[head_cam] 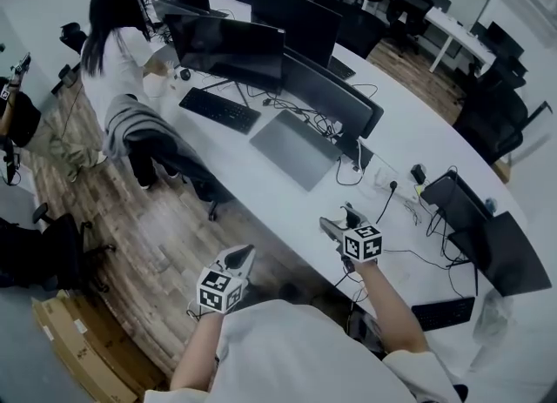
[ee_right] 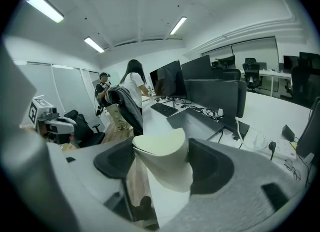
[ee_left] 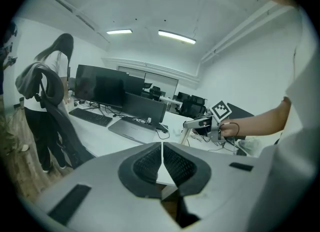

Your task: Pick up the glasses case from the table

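Observation:
A cream, curved glasses case (ee_right: 161,152) sits between the dark pads of my right gripper (ee_right: 165,172), which is shut on it and holds it above the white table's edge. In the head view the right gripper (head_cam: 341,221) hangs over the near edge of the table (head_cam: 261,185); the case itself is hard to make out there. My left gripper (ee_left: 162,165) is shut with its pads touching and nothing between them. In the head view the left gripper (head_cam: 242,259) hovers off the table over the wooden floor, to the left of the right one.
Several dark monitors (head_cam: 231,49), a black keyboard (head_cam: 219,110), a grey laptop (head_cam: 294,151) and cables lie on the long table. A person (head_cam: 113,53) stands at the far left beside a chair with a jacket (head_cam: 148,136). Cardboard boxes (head_cam: 74,340) lie on the floor.

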The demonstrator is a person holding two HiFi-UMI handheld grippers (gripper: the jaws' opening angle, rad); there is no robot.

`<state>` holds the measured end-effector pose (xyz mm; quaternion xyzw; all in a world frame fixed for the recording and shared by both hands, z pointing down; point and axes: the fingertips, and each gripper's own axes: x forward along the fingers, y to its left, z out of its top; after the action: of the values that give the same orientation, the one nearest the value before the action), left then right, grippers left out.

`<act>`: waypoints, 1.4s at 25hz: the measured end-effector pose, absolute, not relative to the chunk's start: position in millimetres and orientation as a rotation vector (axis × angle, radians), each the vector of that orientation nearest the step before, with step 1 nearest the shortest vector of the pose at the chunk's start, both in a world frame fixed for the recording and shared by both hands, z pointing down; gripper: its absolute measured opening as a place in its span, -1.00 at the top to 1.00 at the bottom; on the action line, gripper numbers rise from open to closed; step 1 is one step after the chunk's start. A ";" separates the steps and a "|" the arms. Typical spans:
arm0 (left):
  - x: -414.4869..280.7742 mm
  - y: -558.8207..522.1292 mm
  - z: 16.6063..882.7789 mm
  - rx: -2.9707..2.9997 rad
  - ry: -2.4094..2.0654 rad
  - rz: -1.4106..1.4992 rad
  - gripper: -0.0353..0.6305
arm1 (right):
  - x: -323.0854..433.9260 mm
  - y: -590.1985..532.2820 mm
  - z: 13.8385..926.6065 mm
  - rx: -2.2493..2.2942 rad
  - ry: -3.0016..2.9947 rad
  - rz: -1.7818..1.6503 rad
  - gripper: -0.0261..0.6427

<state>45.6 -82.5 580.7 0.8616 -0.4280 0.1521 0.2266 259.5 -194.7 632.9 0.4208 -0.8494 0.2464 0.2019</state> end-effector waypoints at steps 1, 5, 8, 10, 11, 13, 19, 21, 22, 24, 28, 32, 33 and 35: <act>46.3 -80.2 580.7 2.369 -1.188 0.416 0.86 | 259.5 -193.5 630.9 1.168 -2.380 0.684 -0.08; 47.4 -76.8 577.8 2.357 -1.211 0.404 0.86 | 259.8 -189.4 622.8 1.158 -2.401 0.678 -0.08; 46.0 -77.0 572.9 2.369 -1.216 0.393 0.86 | 259.7 -185.8 617.0 1.170 -2.411 0.682 -0.09; 44.2 -79.3 570.3 2.381 -1.208 0.390 0.86 | 259.7 -184.7 613.5 1.182 -2.412 0.678 -0.09; 43.3 -81.5 569.4 2.388 -1.201 0.391 0.86 | 260.3 -185.0 612.1 1.193 -2.410 0.675 -0.09; 41.8 -86.4 567.6 2.400 -1.186 0.396 0.86 | 261.8 -185.7 610.4 1.218 -2.404 0.680 -0.09; 34.9 -100.2 559.3 2.430 -1.162 0.396 0.86 | 261.4 -186.8 605.3 1.267 -2.394 0.695 -0.09; 32.3 -104.9 556.8 2.444 -1.154 0.397 0.86 | 259.8 -188.3 602.7 1.278 -2.395 0.698 -0.09; 30.8 -107.7 556.3 2.449 -1.150 0.400 0.86 | 258.6 -189.6 601.8 1.283 -2.395 0.699 -0.09; 28.7 -113.6 557.0 2.454 -1.143 0.405 0.86 | 256.3 -192.6 600.4 1.291 -2.394 0.699 -0.09; 26.8 -123.1 558.5 2.457 -1.133 0.404 0.86 | 252.1 -197.2 599.8 1.305 -2.390 0.698 -0.09; 28.5 -130.4 557.8 2.472 -1.117 0.404 0.86 | 247.6 -202.1 599.4 1.308 -2.387 0.690 -0.09; 28.7 -131.9 557.7 2.474 -1.114 0.404 0.86 | 246.3 -202.8 599.5 1.306 -2.385 0.688 -0.09; 28.1 -134.8 556.8 2.474 -1.114 0.399 0.86 | 243.3 -203.8 598.8 1.302 -2.385 0.682 -0.09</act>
<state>28.1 -134.8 556.8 0.8843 -0.3981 0.1427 0.1981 243.3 -203.8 598.8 0.4579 -0.8391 0.2400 0.1690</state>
